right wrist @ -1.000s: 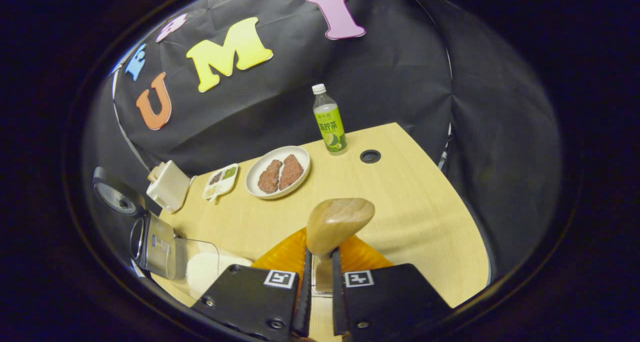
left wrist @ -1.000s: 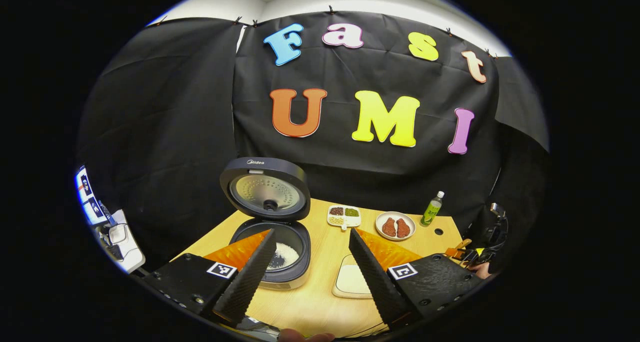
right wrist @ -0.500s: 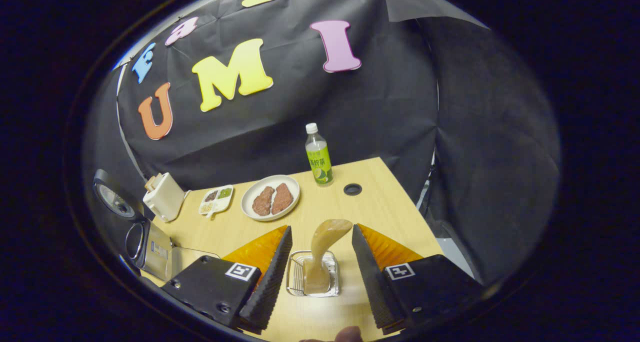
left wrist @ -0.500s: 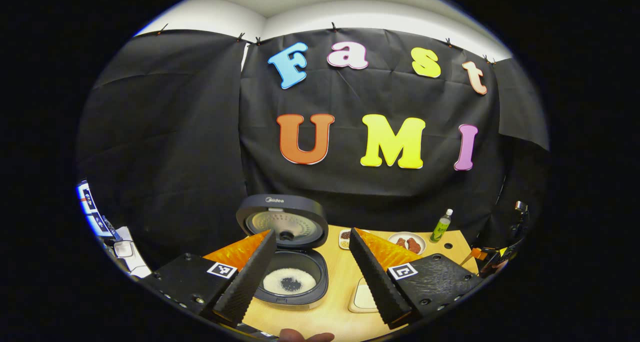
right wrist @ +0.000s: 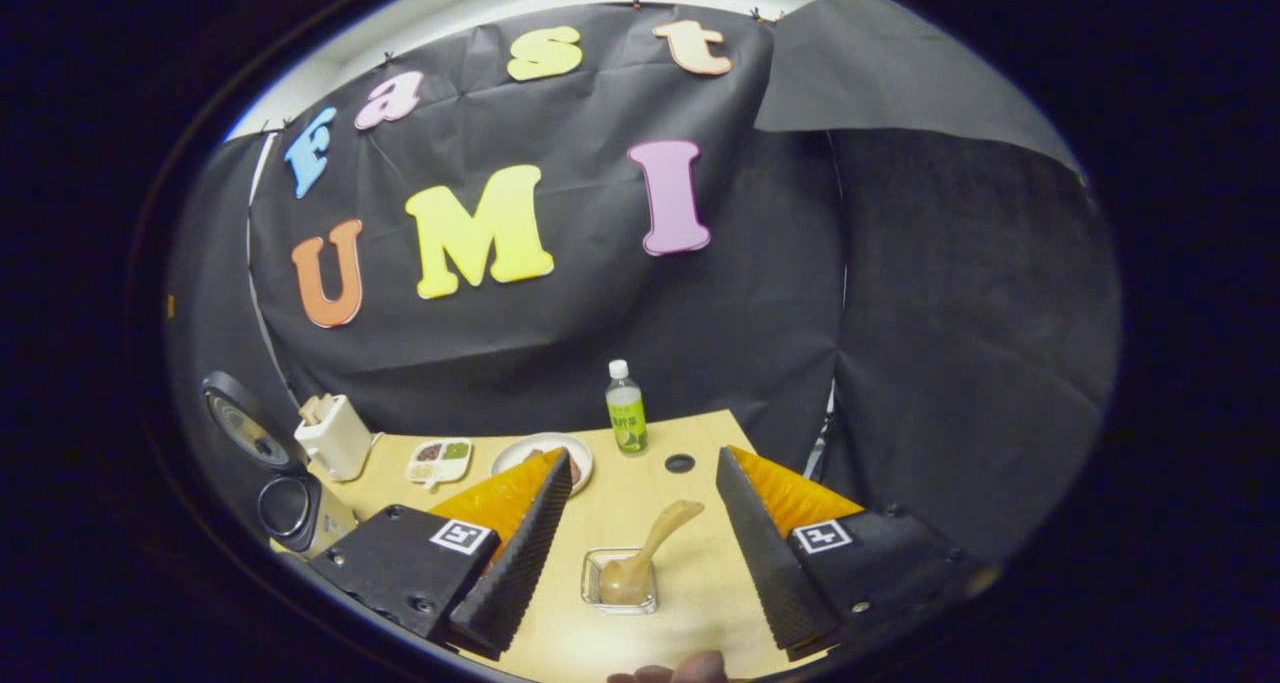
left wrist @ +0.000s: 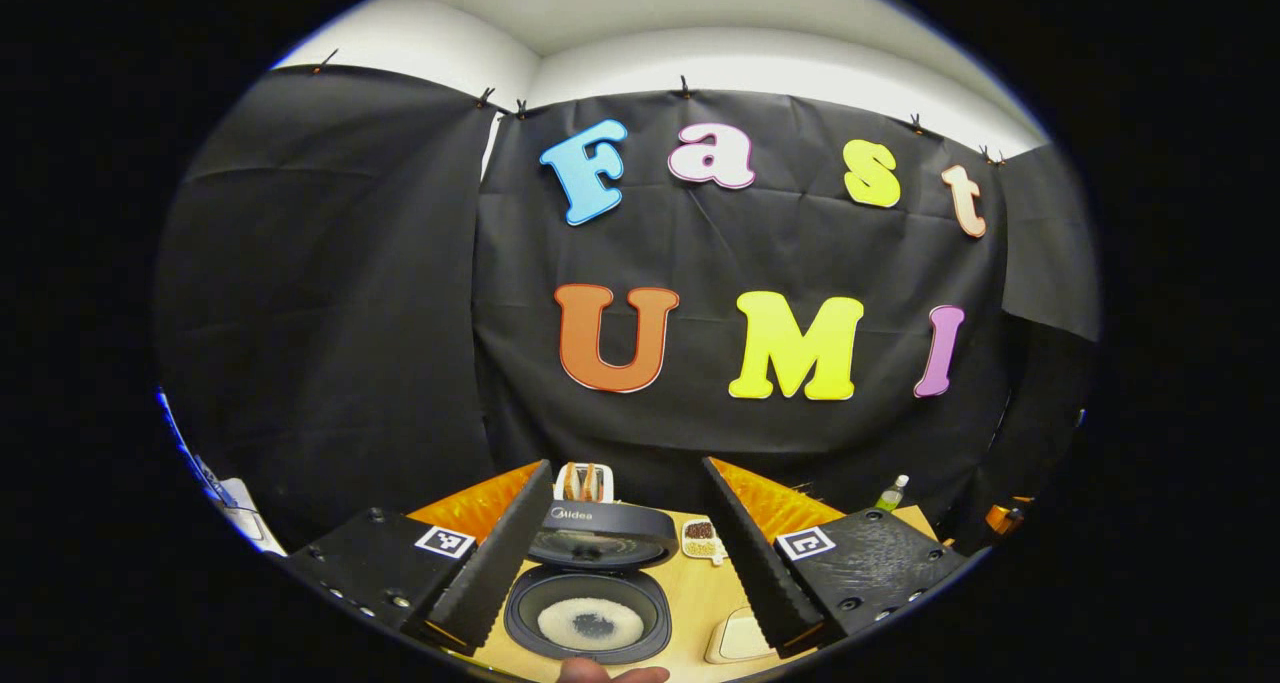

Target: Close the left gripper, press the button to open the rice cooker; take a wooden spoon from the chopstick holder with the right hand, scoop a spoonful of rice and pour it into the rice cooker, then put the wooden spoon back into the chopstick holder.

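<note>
Along the tabletop's far edge stand a green bottle, a white plate half hidden behind a finger, a small divided dish and a white box toward the far left corner. The right gripper hangs above the table, fingers spread wide and gripping nothing. Between them sits the clear chopstick holder, the wooden spoon leaning inside it, handle tilted up to the right. A fingertip is cut off at the bottom.

In the left gripper view, the left gripper is raised and tipped toward the wall, also wide and empty. The rice cooker sits low between its fingers, lid up, a ring of white rice in the pot. A pale tray beside it is mostly hidden.
</note>
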Available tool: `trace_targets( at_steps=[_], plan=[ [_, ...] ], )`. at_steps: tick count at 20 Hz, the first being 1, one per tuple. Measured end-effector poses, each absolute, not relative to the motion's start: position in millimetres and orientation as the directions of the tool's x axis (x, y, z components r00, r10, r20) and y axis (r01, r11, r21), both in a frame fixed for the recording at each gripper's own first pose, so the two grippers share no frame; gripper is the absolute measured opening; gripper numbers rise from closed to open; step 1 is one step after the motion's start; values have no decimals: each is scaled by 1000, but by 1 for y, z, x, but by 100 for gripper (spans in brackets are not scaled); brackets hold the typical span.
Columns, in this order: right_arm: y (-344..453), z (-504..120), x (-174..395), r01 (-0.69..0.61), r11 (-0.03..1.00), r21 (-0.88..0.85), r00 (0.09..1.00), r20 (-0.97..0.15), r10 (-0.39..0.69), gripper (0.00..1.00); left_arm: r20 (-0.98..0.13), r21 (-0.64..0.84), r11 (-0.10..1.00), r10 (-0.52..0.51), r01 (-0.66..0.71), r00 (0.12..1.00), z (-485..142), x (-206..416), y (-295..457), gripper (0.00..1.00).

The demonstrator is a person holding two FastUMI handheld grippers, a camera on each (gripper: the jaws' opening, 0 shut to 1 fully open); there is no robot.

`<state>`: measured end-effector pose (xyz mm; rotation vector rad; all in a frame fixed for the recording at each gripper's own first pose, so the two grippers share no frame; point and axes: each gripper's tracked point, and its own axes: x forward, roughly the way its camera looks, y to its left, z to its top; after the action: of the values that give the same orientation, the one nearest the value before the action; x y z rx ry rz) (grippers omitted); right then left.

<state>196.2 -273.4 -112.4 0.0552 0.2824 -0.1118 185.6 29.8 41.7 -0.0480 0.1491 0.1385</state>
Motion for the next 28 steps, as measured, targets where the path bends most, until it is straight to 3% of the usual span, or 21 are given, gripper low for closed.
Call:
trace_targets(
  at_steps=[3,12,19,28],
  plan=[
    [-263,-96,170,124,992,36,961,-254,-111,100,-230,-41,986,150,-163,962,27,216,58,95],
    [-266,-90,107,192,981,15,951,-251,-182,100,-479,-32,990,108,-141,871,-54,285,78,95],
    [-259,-81,93,202,979,16,952,-237,-193,100,-544,-41,987,110,-158,832,-82,270,81,96],
    [-199,-63,102,61,998,21,979,-195,-56,100,-596,-117,981,56,-156,801,-118,197,62,96]
  ],
)
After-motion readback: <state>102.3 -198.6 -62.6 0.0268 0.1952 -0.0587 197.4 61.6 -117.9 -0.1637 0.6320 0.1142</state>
